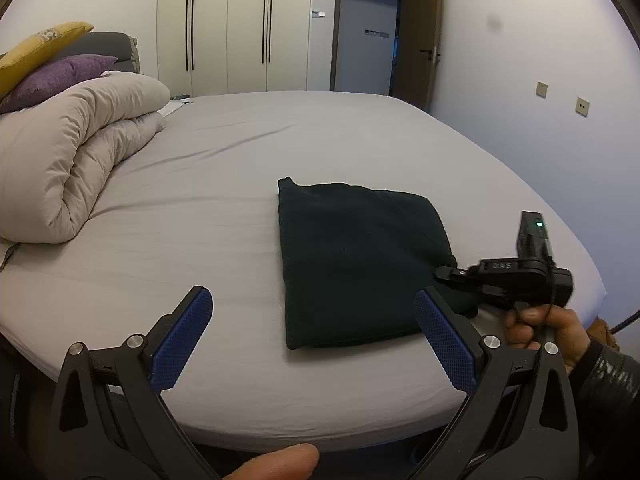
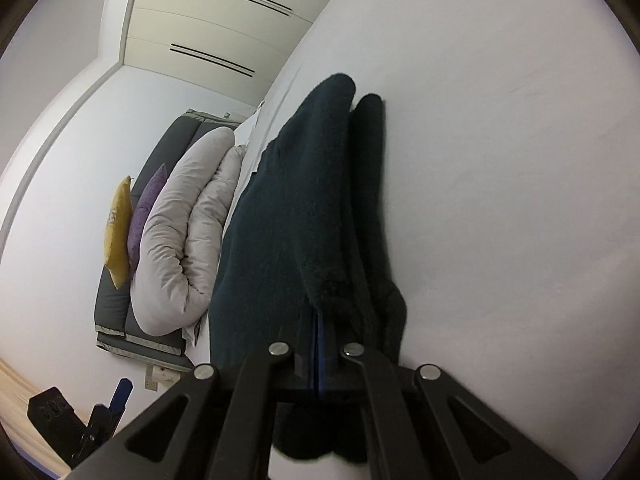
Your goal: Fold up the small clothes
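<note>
A dark green folded garment (image 1: 356,264) lies flat on the grey bed sheet (image 1: 200,208), close to the near edge. My left gripper (image 1: 312,294) hovers open just in front of its near left corner, blue pads (image 1: 188,336) spread wide with nothing between them. My right gripper (image 1: 442,273), held by a hand (image 1: 536,324), pinches the garment's right near corner. In the right wrist view, rolled on its side, that gripper (image 2: 320,316) is shut on a bunched fold of the garment (image 2: 288,220), which hides the fingertips.
A rolled beige duvet (image 1: 80,160) lies at the left of the bed, with a purple pillow (image 1: 52,80) and a yellow pillow (image 1: 36,48) behind it. White wardrobes (image 1: 232,28) and an open door (image 1: 420,32) stand beyond. The bed's edge runs right below my grippers.
</note>
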